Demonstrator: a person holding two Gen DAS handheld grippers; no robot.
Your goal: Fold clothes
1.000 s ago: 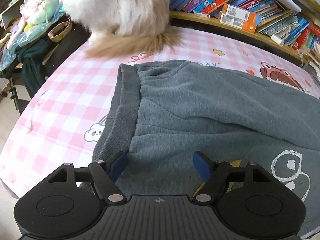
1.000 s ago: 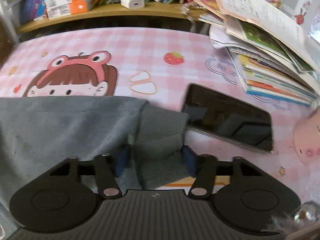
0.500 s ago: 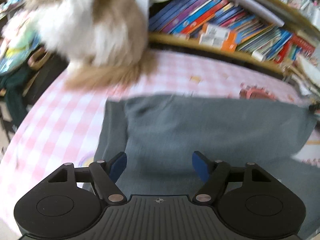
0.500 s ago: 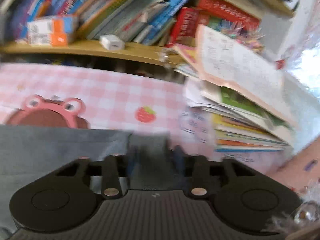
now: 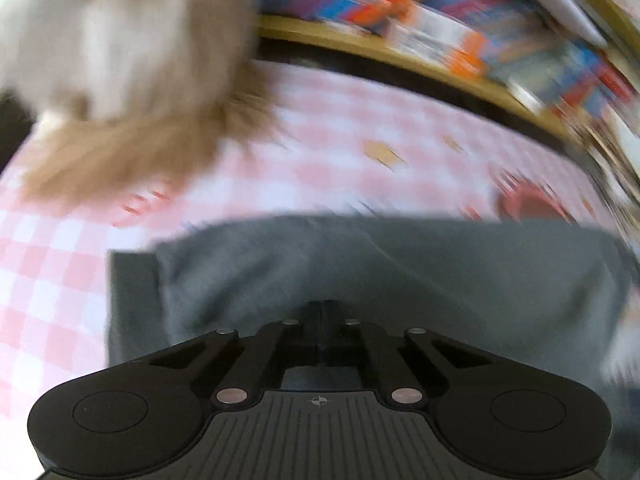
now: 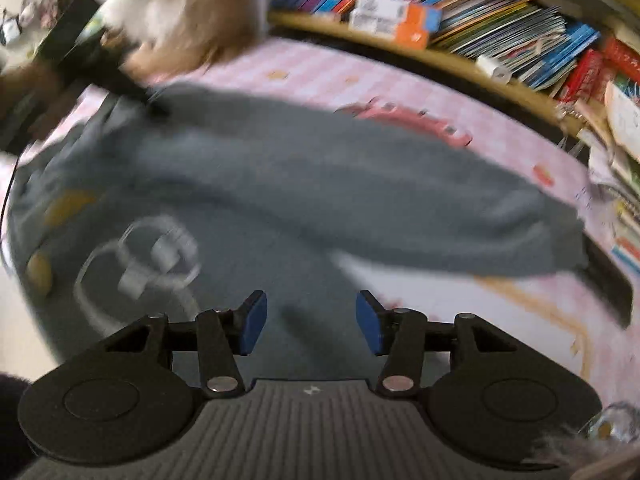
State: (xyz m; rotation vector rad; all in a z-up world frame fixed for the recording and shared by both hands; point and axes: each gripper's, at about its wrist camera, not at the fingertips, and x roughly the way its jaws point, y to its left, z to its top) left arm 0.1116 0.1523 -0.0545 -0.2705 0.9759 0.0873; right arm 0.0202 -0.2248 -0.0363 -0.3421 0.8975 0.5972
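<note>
Here my left tongs are pinched together with grey cloth bunched right against their tips, so they appear to grip the grey sweatpants, while my right tongs stand spread, blue pads apart above the fabric. The sweatpants lie stretched across the pink checked surface, a white ring print near my right tongs. Beyond, blurred, a fluffy cat sits at the surface's far edge beside a bookshelf.

Left gripper fingers pressed together on grey trousers, blurred cat beyond.
</note>
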